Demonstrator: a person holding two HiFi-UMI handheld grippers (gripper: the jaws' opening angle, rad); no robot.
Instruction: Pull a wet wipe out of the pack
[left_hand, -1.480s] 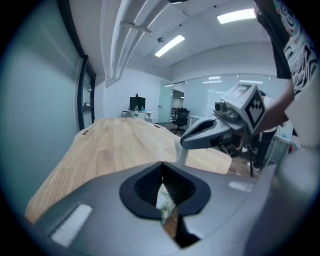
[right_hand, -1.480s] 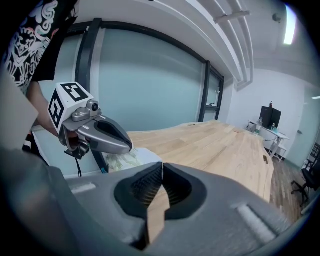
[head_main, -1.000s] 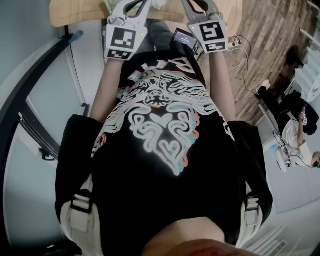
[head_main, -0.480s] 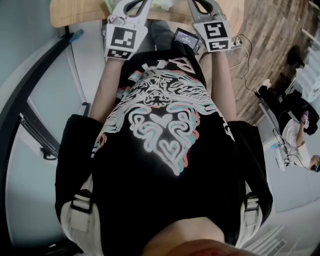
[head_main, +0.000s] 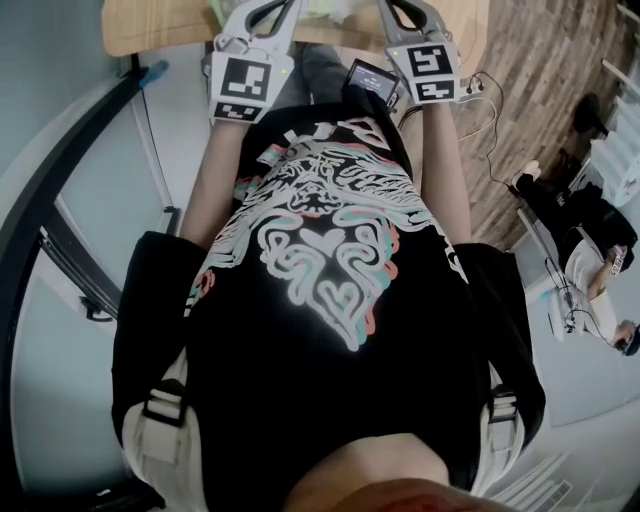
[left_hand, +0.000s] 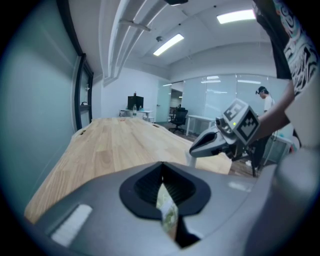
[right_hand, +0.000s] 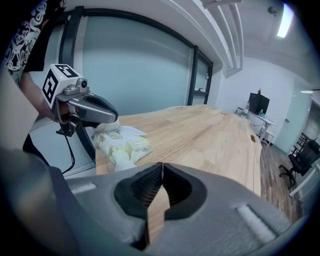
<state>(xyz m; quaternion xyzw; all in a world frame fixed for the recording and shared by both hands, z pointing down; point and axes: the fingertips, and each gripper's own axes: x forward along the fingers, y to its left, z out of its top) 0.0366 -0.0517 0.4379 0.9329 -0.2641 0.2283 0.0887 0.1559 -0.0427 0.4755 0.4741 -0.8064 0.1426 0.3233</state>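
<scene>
The left tongs grasp the wipe pack on the surface, at ten o'clock from the right tongs (clenched, empty).

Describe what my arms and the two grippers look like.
The left gripper and right gripper each have smooth grey tapered tongs and a white cube with black square markers. A black cable hangs under the left one. Short black T-shirt sleeves.

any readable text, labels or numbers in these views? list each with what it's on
Nothing reads in full.
Apparent lettering on T-shirt, above the graphic: too warped to read.
Display of small screen: too small to read.
Print on wet wipe pack: blurred, nothing legible.
Faces of marker cubes: square patterns only, no words.
</scene>
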